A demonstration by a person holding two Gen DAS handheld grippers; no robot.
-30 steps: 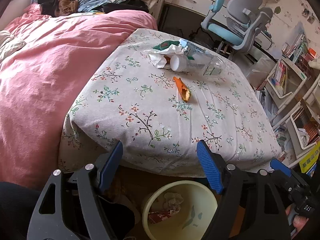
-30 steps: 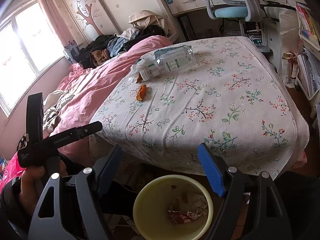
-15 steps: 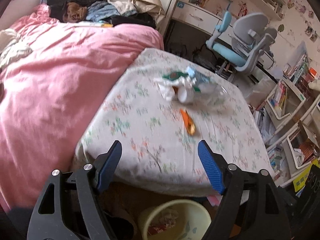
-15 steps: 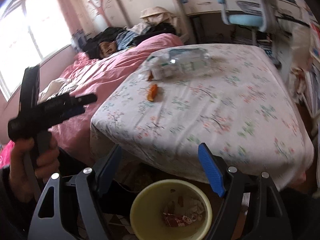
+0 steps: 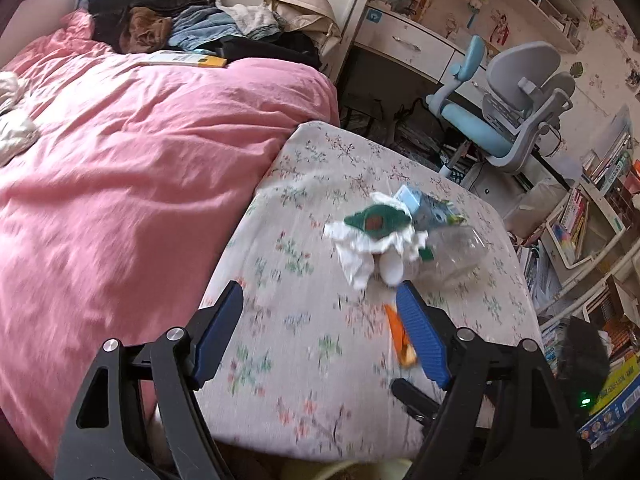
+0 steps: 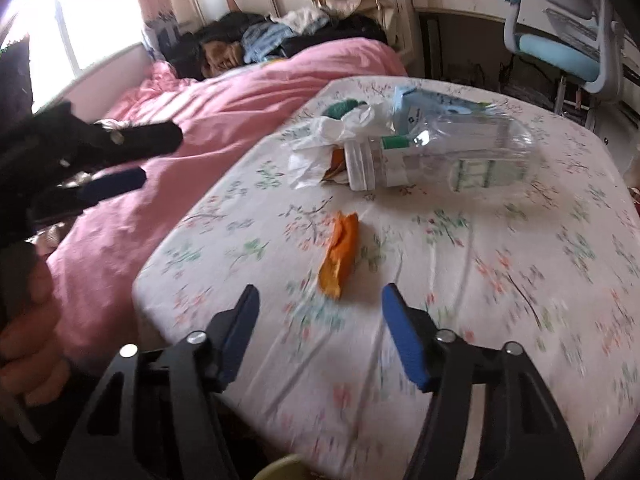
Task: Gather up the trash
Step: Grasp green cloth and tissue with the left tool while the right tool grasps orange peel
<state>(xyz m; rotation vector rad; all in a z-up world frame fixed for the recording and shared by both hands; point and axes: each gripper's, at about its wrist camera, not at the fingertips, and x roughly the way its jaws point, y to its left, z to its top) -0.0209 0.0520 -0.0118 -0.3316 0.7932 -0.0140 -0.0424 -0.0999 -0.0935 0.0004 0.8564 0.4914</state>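
Right gripper [image 6: 320, 304] is closing, nothing between its pads, the orange peel [image 6: 340, 254] just ahead at frame centre. Left gripper [image 5: 320, 308] gapes wide and empty. Tissue [image 5: 362, 248] and bottle [image 6: 444, 152] lie beyond on the floral sheet [image 6: 500, 280].

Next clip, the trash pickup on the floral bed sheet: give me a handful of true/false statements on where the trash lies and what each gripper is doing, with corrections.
1. The orange peel lies apart from the other trash, nearer the right gripper. True.
2. The clear plastic bottle stands upright. False: it lies on its side, white cap toward the crumpled white tissue.
3. The right gripper grips the peel. False: its jaws are closing, but nothing is between them; the peel lies just ahead.
4. The left gripper is open and empty. True.
5. The trash lies on the pink duvet. False: it lies on the floral sheet.
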